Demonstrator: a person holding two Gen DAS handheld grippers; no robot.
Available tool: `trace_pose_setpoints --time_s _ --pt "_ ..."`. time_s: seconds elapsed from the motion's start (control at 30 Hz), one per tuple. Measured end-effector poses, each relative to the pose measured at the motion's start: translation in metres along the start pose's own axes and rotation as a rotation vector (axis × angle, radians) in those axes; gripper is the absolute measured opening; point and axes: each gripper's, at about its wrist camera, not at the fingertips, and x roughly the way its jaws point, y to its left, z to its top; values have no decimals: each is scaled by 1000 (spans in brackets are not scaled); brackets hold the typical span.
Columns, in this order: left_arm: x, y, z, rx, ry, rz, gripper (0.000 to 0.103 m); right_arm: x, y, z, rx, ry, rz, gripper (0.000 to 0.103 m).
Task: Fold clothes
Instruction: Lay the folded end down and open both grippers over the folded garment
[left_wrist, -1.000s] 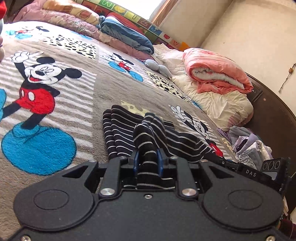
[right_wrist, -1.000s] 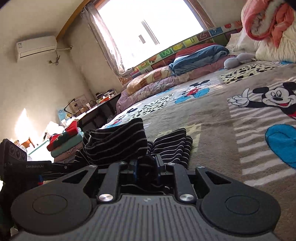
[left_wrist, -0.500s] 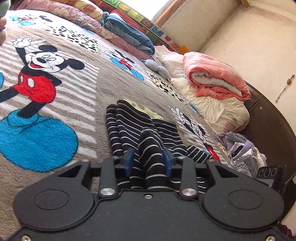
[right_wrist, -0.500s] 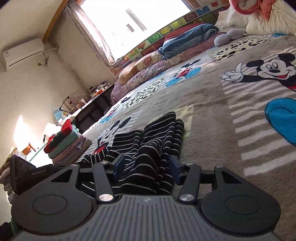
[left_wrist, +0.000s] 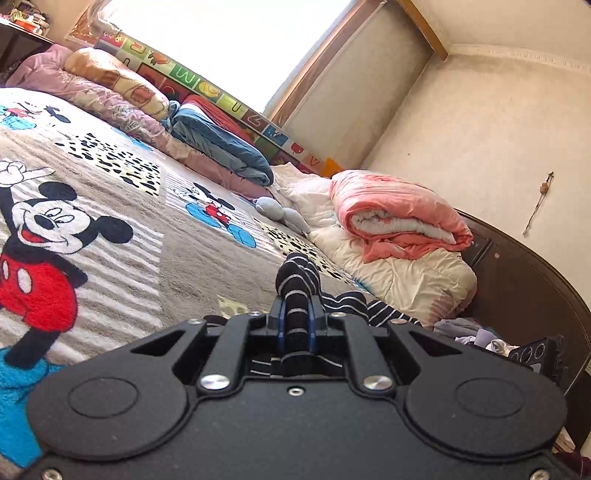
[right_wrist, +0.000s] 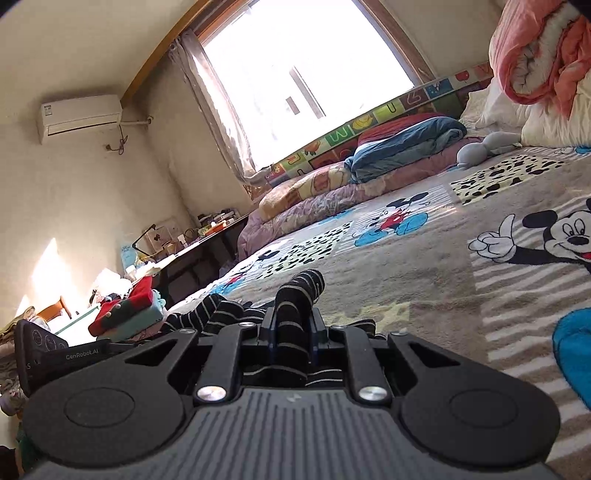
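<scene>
Both grippers have tipped upward since the earlier frames, and their jaws have just been closing on cloth. I find the left gripper (left_wrist: 295, 325) clenched on a bunched fold of the striped garment (left_wrist: 297, 280), and the right gripper (right_wrist: 291, 332) pinching another fold likewise. Its remaining length lies slack on the cartoon blanket (left_wrist: 122, 266), between the two tools. Risks, in my judgement: the bites are thick and rolled, so layers may slip unevenly on lifting; plush pile may drag the trailing hem and skew the fold.
</scene>
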Motion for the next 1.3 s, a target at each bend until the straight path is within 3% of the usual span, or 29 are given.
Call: trace_pose_setpoints --time_s 0.37,0.7,0.8,0.87,0.93,1.0,1.1,1.17,1.3 --pt "29 36 -4 -98 64 44 8 53 -41 5 134 59 27 18" --pt "42 42 -11 -109 148 108 8 68 -57 -15 201 153 -42 18" --pt "38 39 -9 -103 137 125 16 68 -55 -16 195 157 -55 30" --pt "28 27 -4 -35 97 150 17 60 -54 -10 197 132 -54 31" --pt "15 9 2 71 56 162 17 46 -44 2 120 92 -81 32" --pt "3 -14 2 185 50 99 17 31 -25 10 13 68 -69 33" --pt "-8 -44 -11 340 97 -19 17 6 8 12 -176 61 -9 36" --pt "-6 -54 -25 409 154 -50 17 -6 27 4 -278 95 36 37" --pt "17 -45 -45 452 284 34 17 1 46 -17 -383 189 53 37"
